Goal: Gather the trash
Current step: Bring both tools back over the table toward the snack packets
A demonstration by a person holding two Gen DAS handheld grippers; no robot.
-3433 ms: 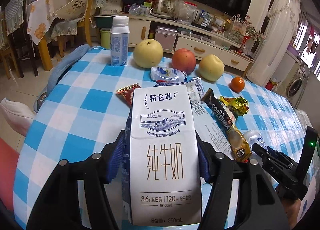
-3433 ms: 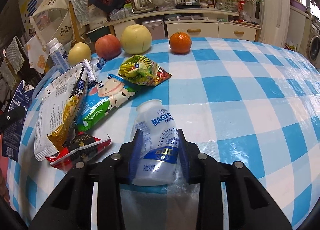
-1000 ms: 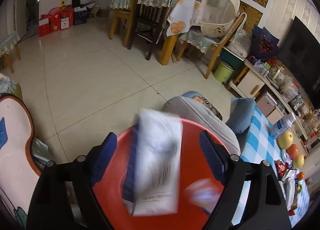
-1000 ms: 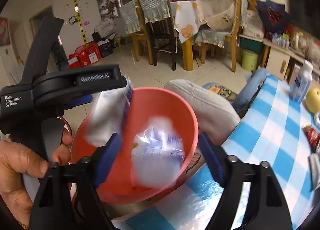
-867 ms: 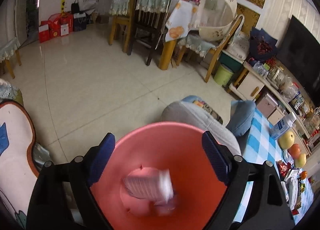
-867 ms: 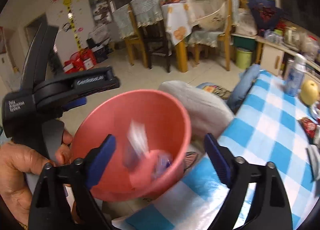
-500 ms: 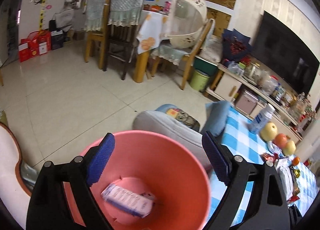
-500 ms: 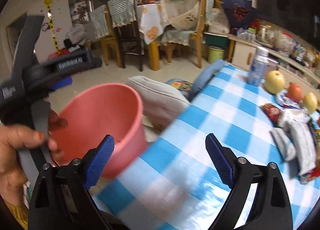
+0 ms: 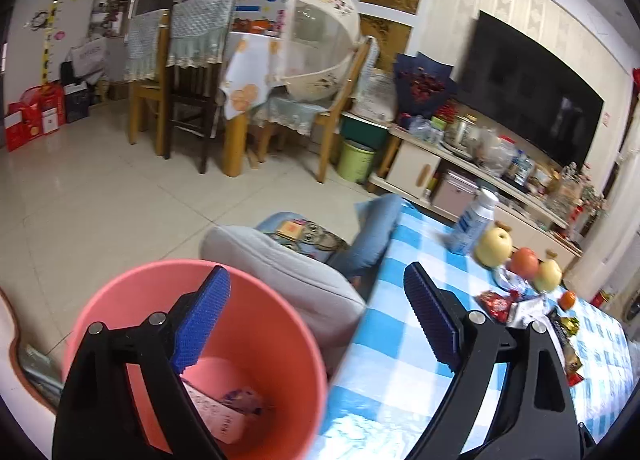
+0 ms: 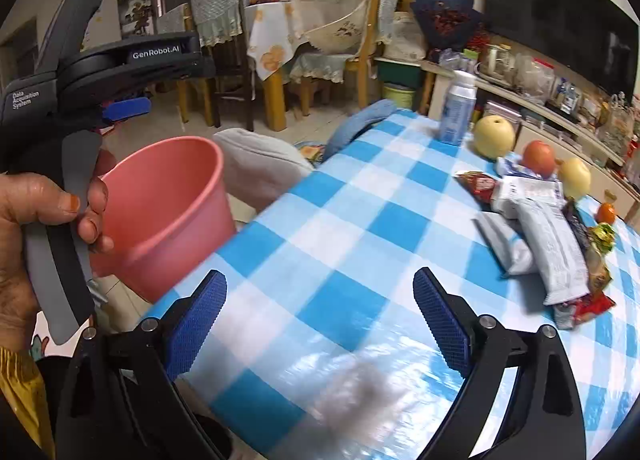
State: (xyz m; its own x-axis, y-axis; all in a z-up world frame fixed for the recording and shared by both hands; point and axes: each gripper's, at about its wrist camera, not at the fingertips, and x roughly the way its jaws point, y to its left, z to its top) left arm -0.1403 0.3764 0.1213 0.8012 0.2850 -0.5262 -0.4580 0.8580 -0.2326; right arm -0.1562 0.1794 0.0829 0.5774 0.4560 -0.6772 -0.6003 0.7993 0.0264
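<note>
A pink bin [image 9: 276, 356] stands on the floor by the table's left end. A white milk carton [image 9: 216, 416] and a small bottle [image 9: 244, 400] lie at its bottom. My left gripper [image 9: 316, 272] hangs open over the bin's right rim, with nothing between its blue pads. My right gripper [image 10: 320, 276] is open and empty above the blue-checked tablecloth [image 10: 340, 228]. The pink bin [image 10: 172, 196] sits to its left, beside a hand [image 10: 36, 204] on the left tool. A pile of wrappers [image 10: 548, 244] lies at the table's far right; these wrappers [image 9: 520, 308] also show in the left wrist view.
A pear [image 10: 494, 136], an apple [image 10: 538, 158], another pear [image 10: 574, 178] and an orange [image 10: 606, 214] line the table's far side, with an upright white bottle [image 10: 456, 112]. A grey cushion [image 10: 260, 168] lies between bin and table. Wooden chairs stand beyond.
The carton and the bottle fell from the opened jaws into the pink bin. Both grippers then swung right, from over the bin towards the table.
</note>
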